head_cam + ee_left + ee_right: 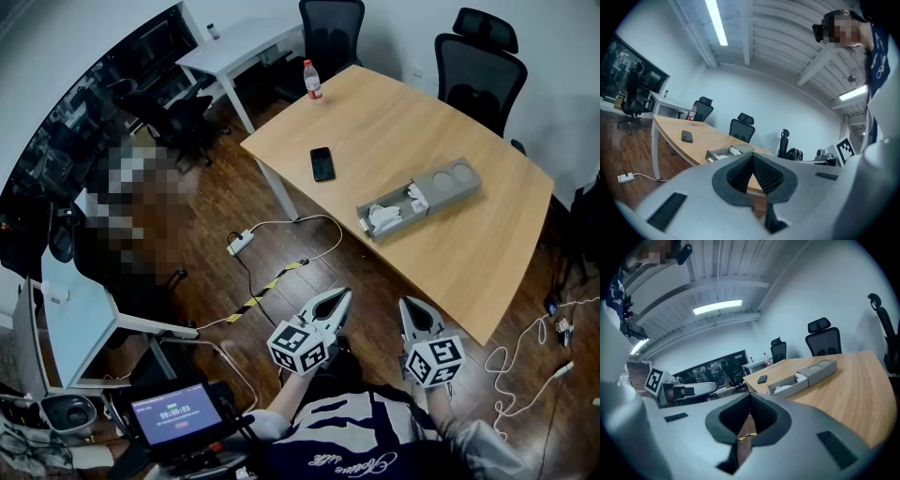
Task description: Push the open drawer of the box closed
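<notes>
Holding the left gripper [339, 298] and right gripper [406, 307] low over the dark floor, short of the near edge of the light wooden table [422, 112], both jaw pairs pressed together on nothing. Finding the grey oblong box [450, 183] lying mid-table, its open drawer [392, 216] pointing toward that near edge, bare wood around it. Making out only crumpled white shapes inside the drawer.

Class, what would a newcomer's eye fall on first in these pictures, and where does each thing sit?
The grey box lies mid-way along the wooden table, its drawer pulled open with white items inside. Short of the table's near edge, the left gripper and right gripper hang side by side, both shut and empty.
</notes>
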